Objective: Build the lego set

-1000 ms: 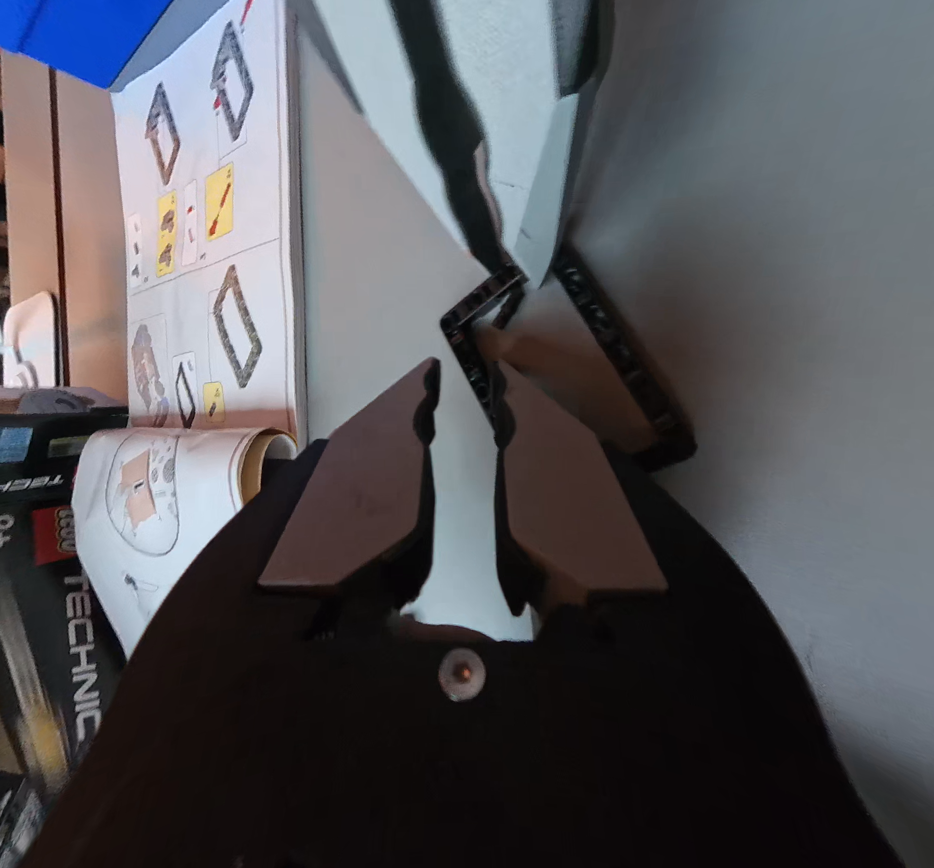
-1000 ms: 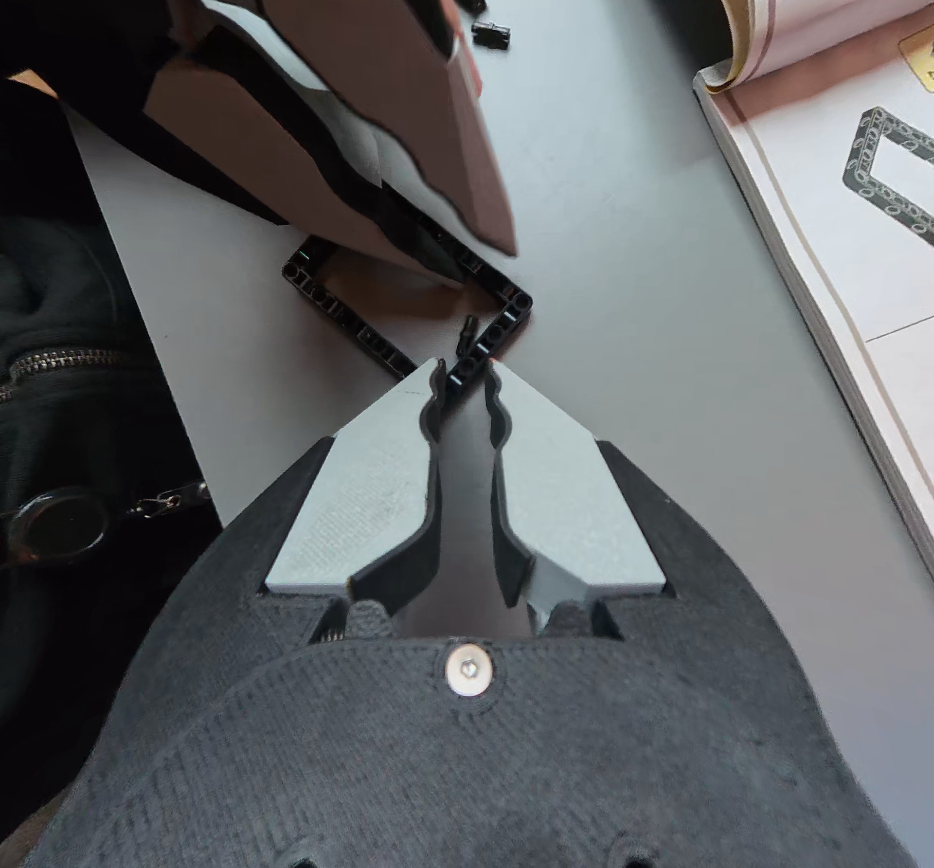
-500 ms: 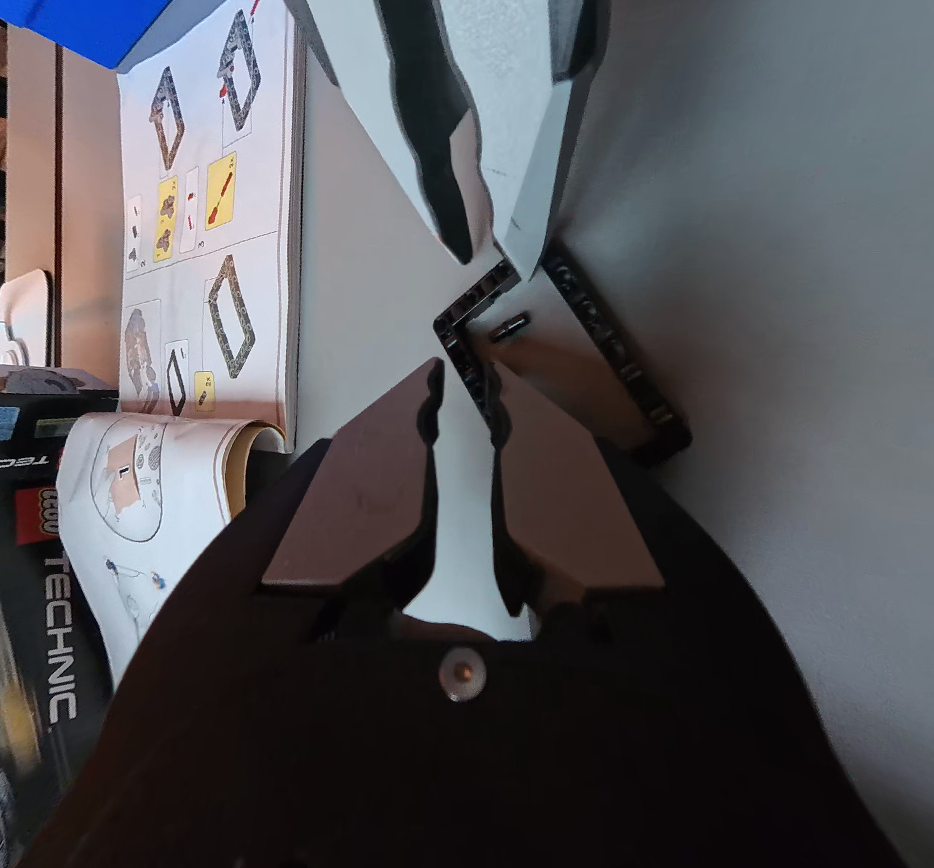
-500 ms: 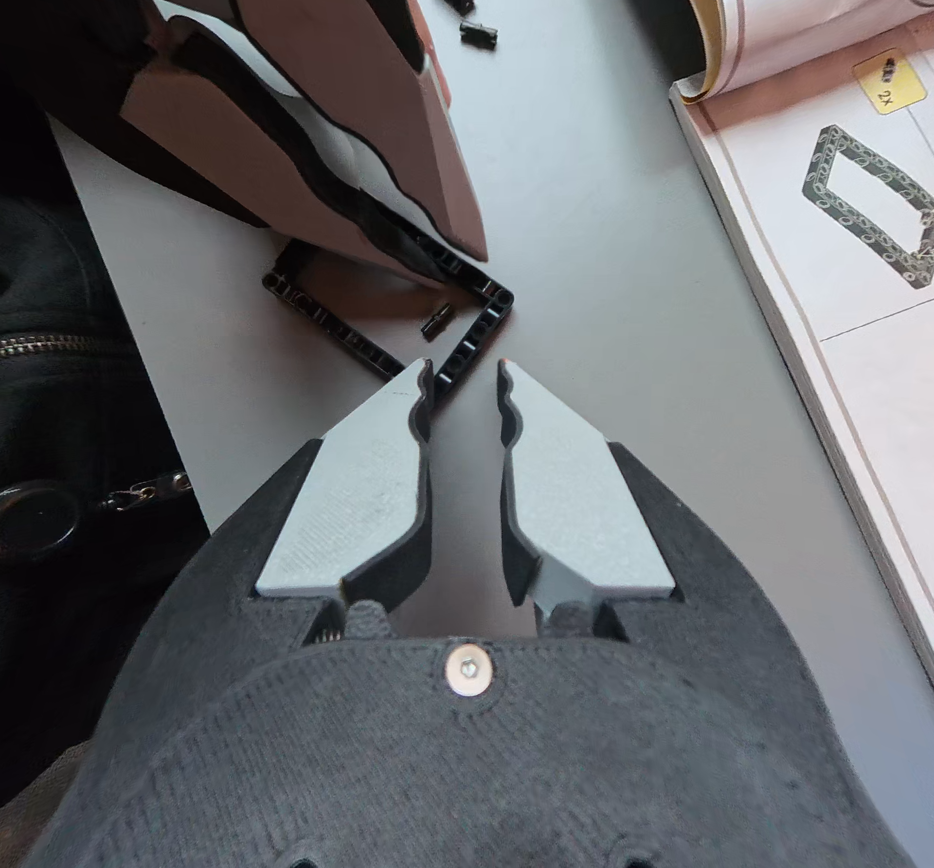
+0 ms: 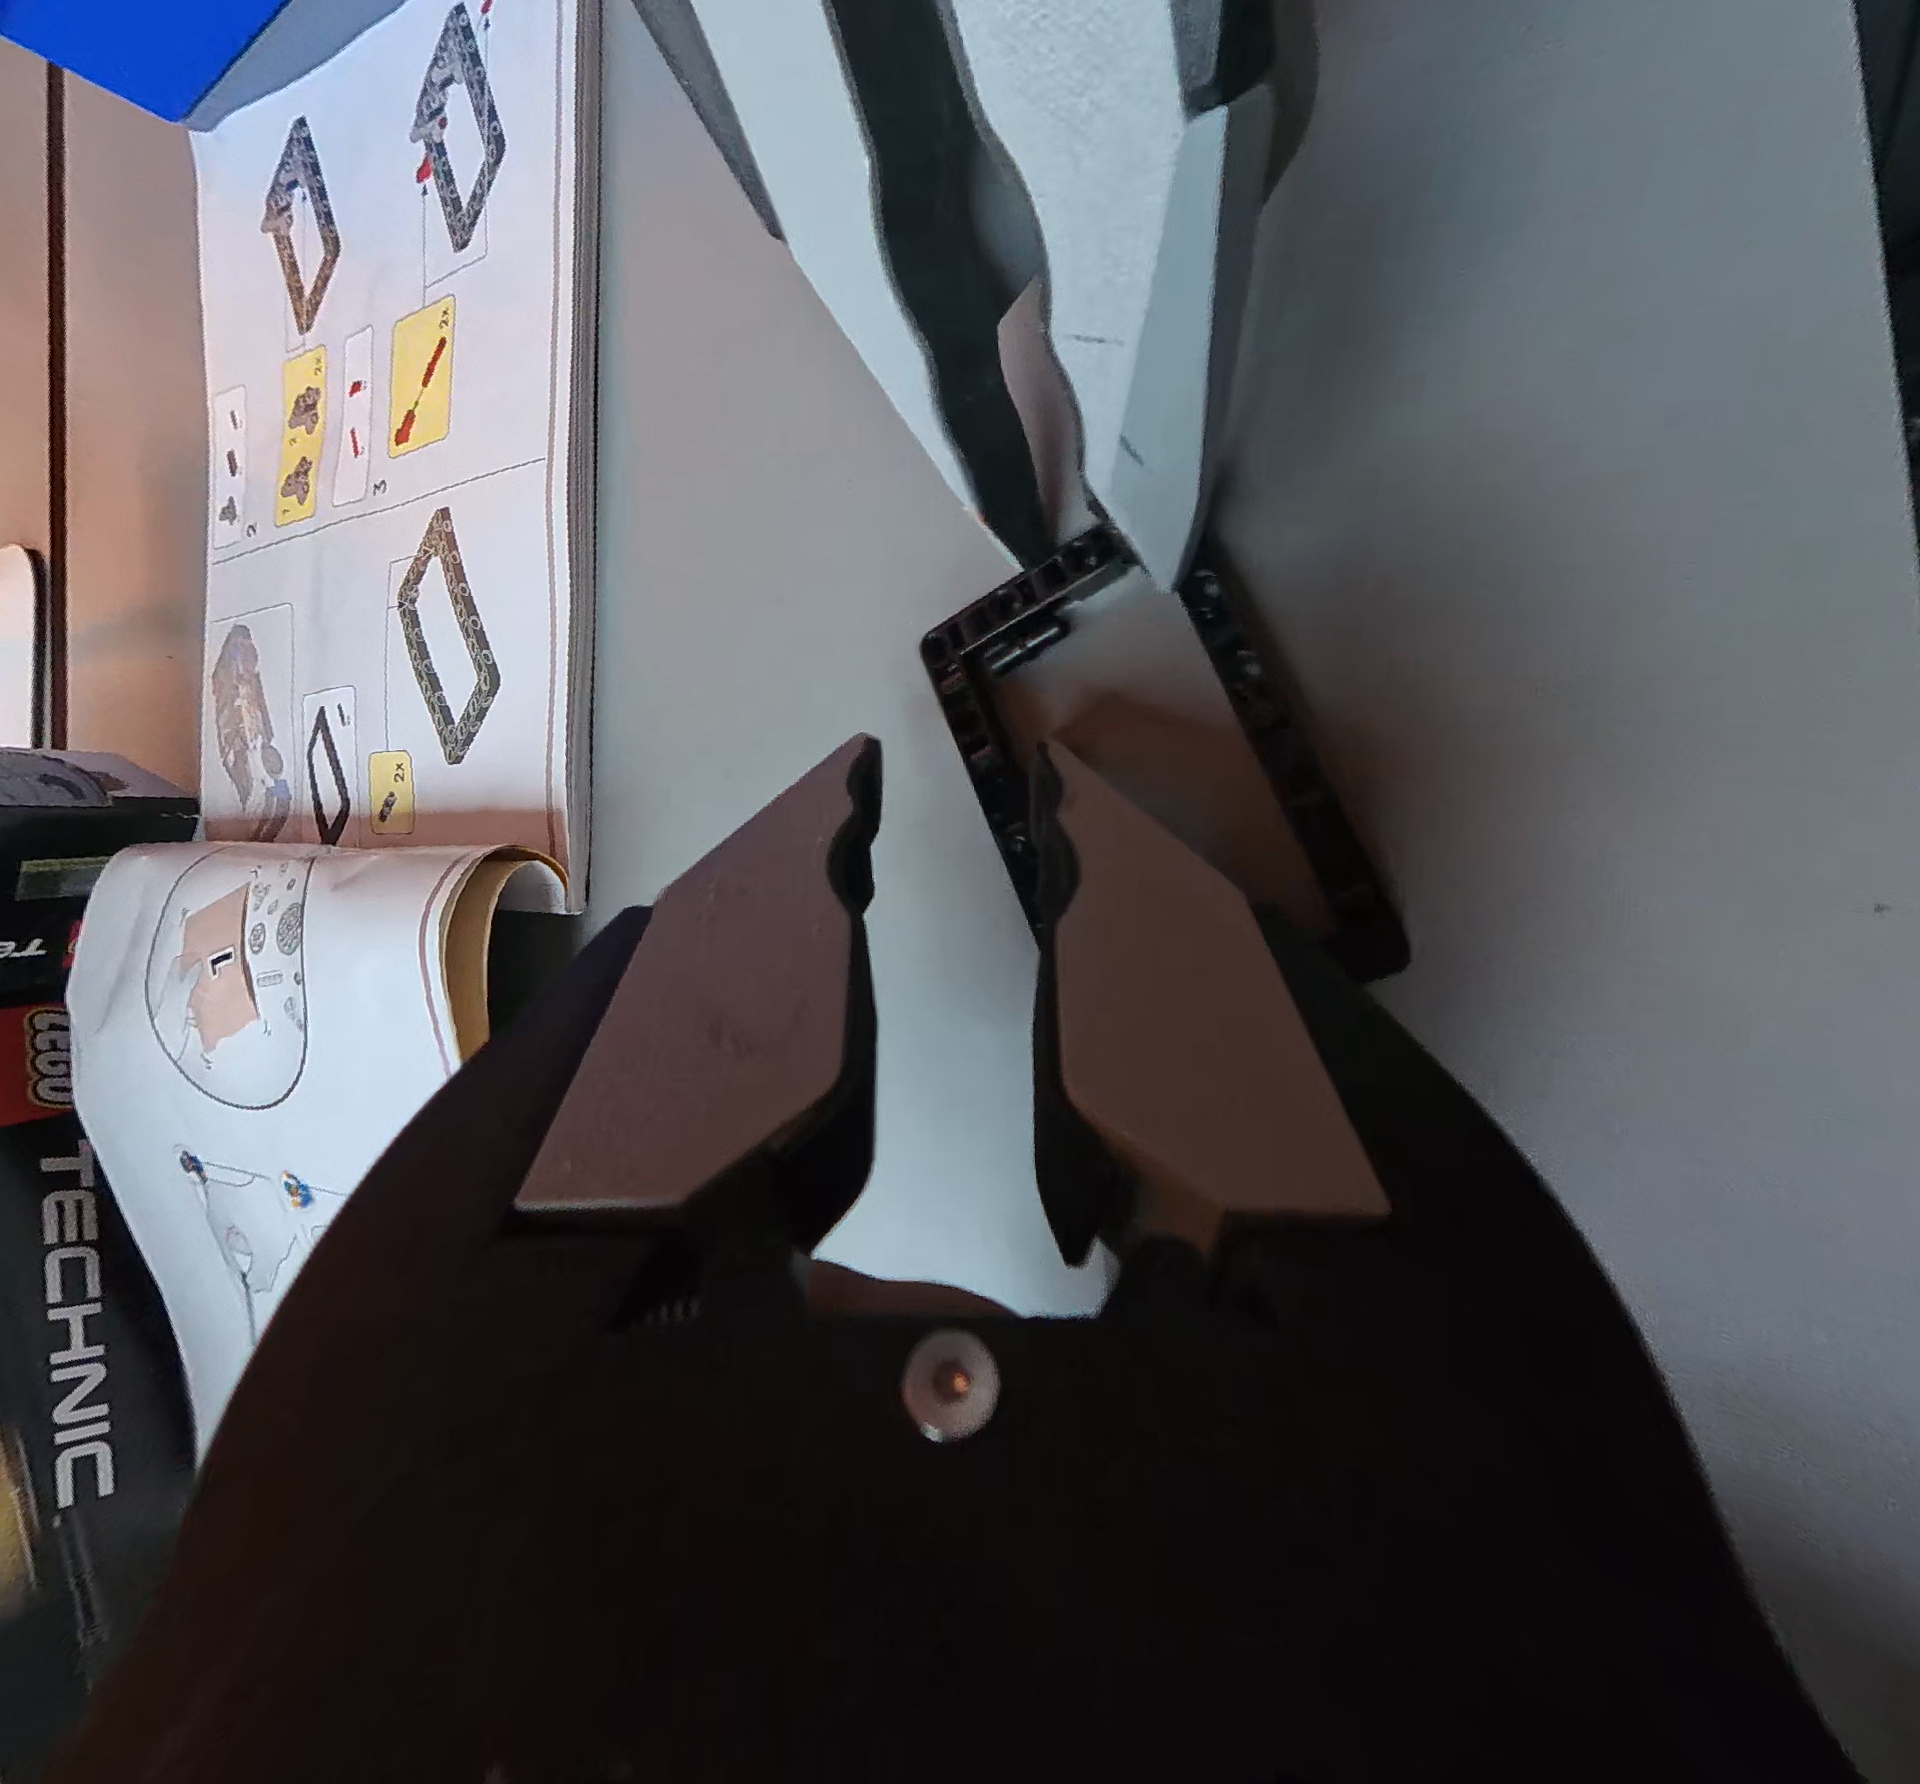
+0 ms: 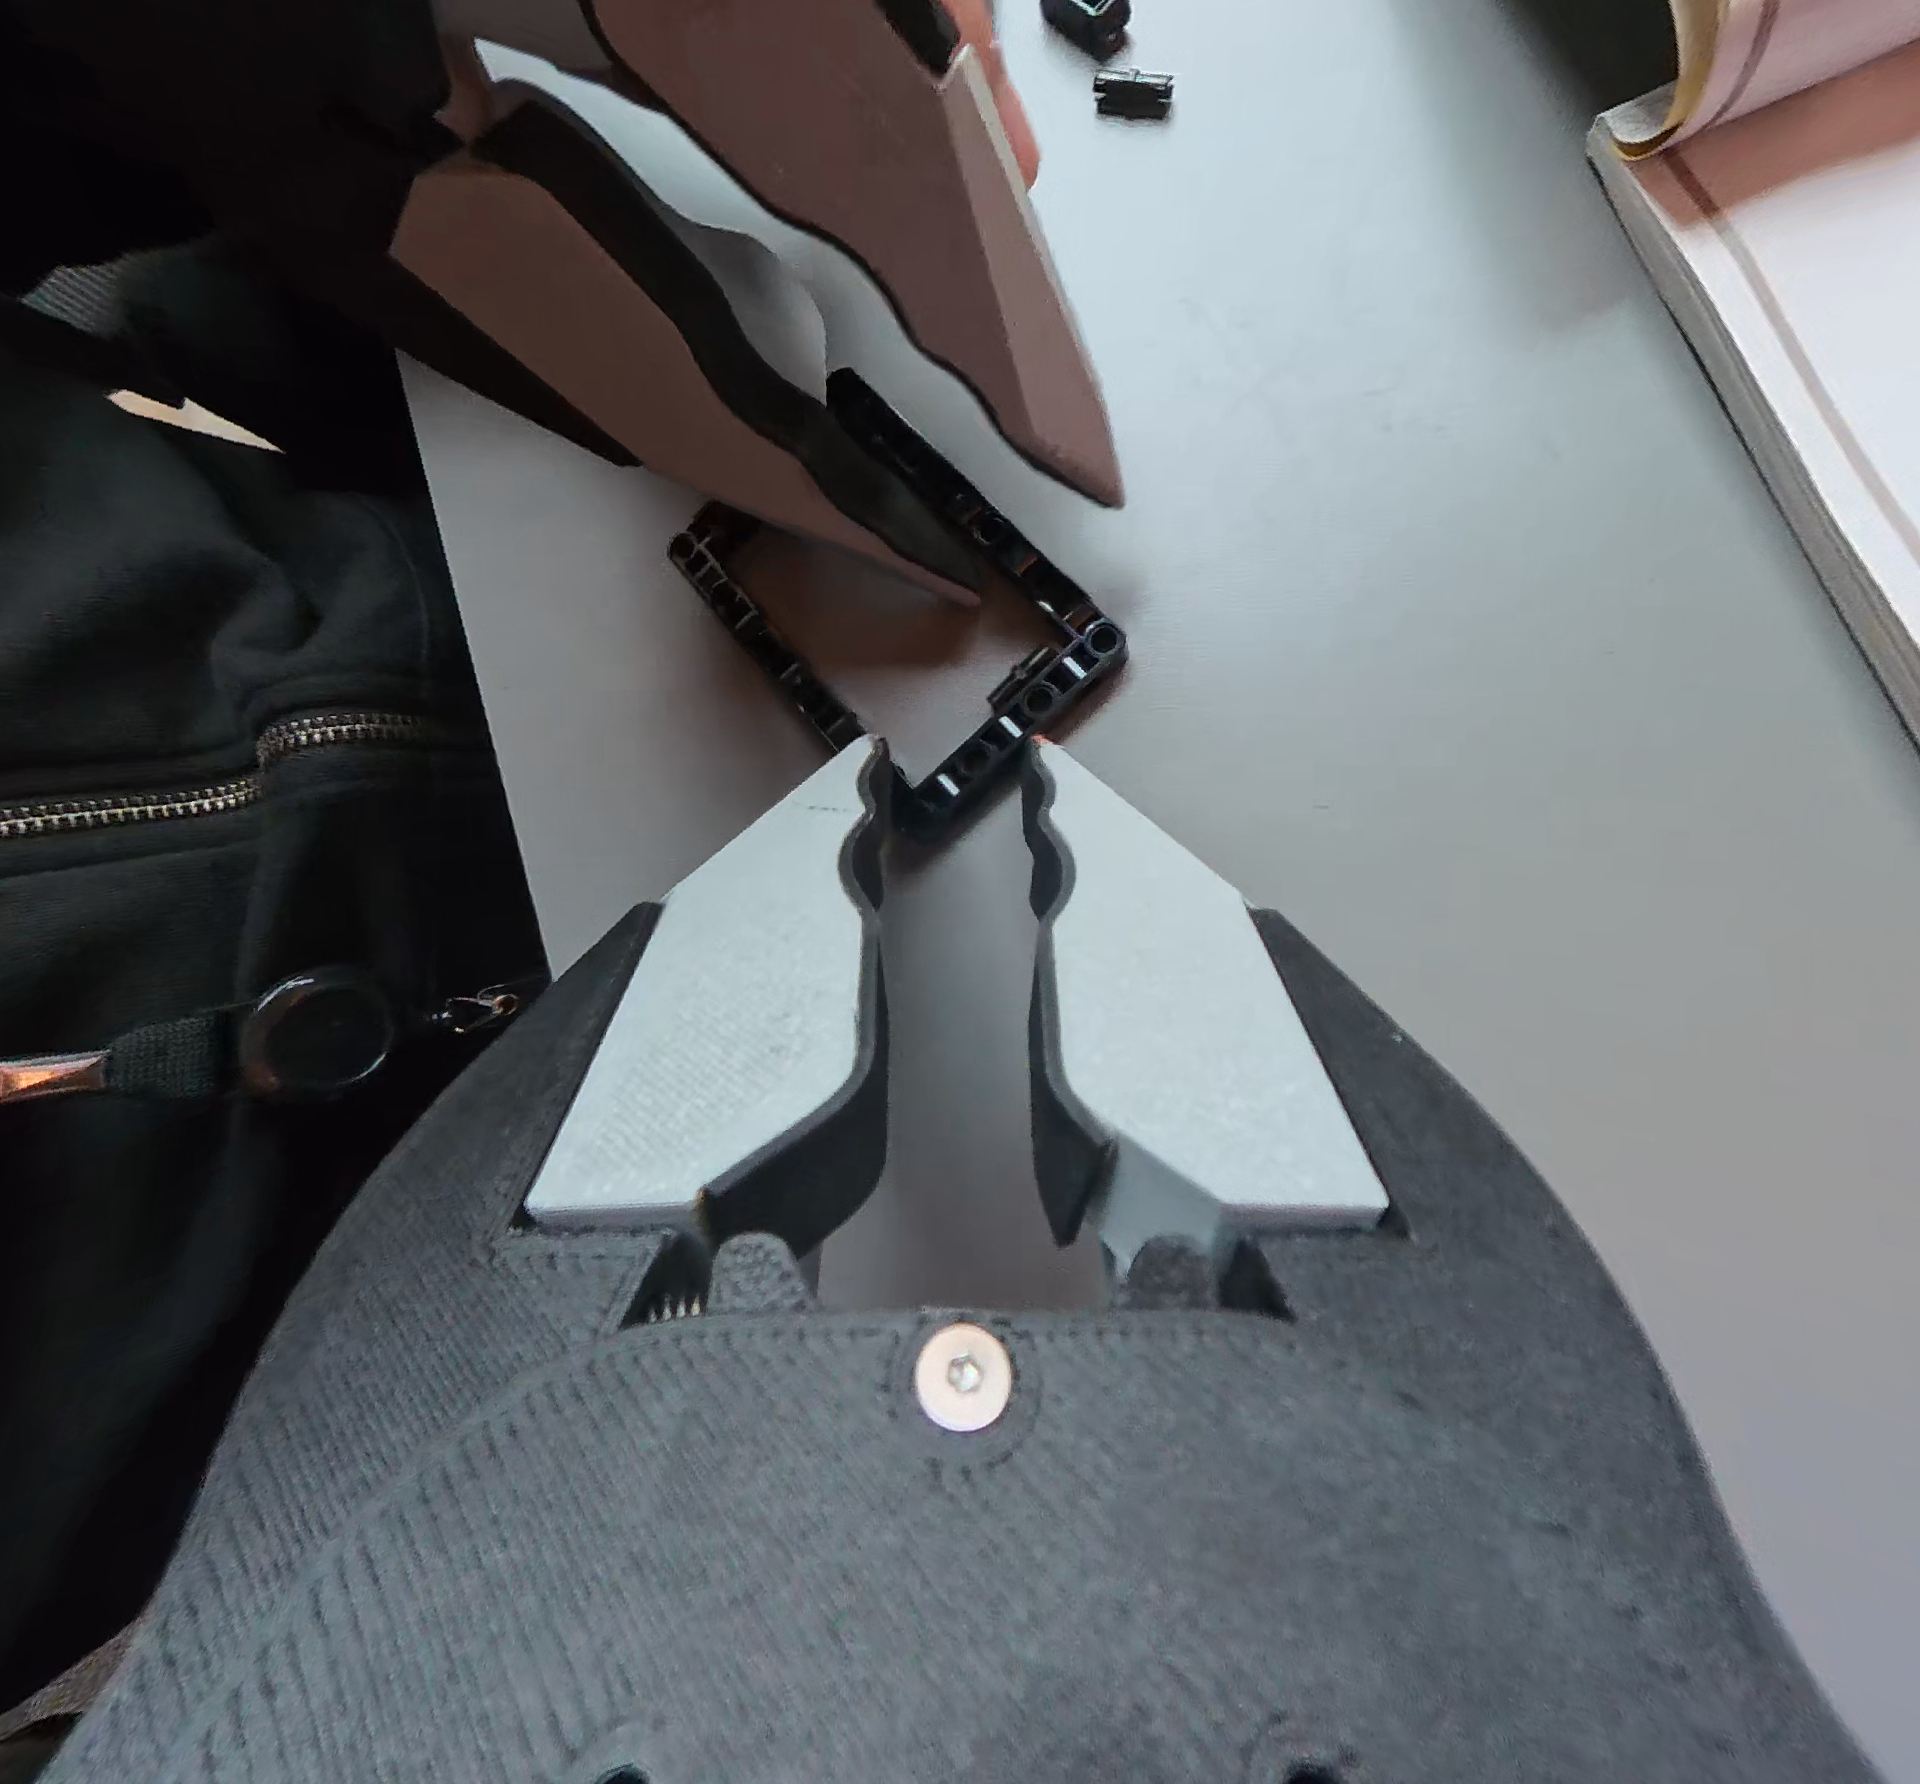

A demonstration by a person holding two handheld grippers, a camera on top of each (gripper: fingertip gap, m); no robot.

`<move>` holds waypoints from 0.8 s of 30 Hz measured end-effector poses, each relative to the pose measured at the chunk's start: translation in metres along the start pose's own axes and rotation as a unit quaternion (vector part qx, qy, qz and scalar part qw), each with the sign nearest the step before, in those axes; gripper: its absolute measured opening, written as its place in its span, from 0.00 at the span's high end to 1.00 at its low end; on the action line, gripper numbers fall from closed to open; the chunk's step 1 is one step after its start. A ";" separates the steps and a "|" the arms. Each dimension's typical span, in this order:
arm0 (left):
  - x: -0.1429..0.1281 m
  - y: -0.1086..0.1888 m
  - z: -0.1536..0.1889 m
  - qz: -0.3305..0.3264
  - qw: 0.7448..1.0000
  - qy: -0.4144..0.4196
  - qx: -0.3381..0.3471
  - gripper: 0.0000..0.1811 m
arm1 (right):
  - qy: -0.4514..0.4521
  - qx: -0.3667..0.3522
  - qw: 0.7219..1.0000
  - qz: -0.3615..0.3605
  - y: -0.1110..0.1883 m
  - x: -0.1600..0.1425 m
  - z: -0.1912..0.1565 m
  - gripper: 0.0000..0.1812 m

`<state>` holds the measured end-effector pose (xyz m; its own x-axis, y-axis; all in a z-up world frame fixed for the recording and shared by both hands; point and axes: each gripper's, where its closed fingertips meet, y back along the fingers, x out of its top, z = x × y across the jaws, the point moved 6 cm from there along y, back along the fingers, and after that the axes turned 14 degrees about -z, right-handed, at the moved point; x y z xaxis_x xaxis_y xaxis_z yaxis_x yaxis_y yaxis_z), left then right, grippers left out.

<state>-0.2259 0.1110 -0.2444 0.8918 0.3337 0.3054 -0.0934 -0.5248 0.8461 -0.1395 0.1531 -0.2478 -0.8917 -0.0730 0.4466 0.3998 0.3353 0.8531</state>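
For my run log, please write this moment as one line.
left tongs: open, one finger inside black frame | right tongs: open, at frame corner | pin: in frame | table

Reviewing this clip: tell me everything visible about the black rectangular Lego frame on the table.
The black frame is an open rectangle of glossy plastic beams lined with round pin holes. It lies flat on the grey table, near its edge. A small black pin sits against the inner side of one short beam. The left gripper straddles one long side, one finger inside the frame; the right gripper straddles a corner. Neither visibly clamps it.
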 end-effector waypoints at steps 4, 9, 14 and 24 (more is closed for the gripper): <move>0.005 -0.002 -0.002 0.000 1.000 -0.005 -0.009 0.84 | 0.004 -0.001 1.000 -0.003 -0.001 0.001 -0.002 0.88; 0.008 -0.005 -0.004 0.008 1.000 -0.008 -0.014 0.86 | 0.017 -0.040 0.999 -0.013 0.007 0.002 0.006 0.87; 0.008 -0.007 -0.007 0.016 0.999 -0.002 -0.030 0.86 | 0.100 -0.082 0.992 -0.019 0.017 0.015 0.008 0.82; 0.003 -0.006 -0.006 0.015 0.999 0.027 -0.040 0.88 | 0.257 -0.147 0.951 -0.088 0.005 0.025 0.003 0.78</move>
<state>-0.2254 0.1192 -0.2458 0.8633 0.3607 0.3530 -0.1578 -0.4714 0.8677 -0.1606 0.1557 -0.2330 -0.7588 -0.5792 0.2978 0.3636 0.0027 0.9316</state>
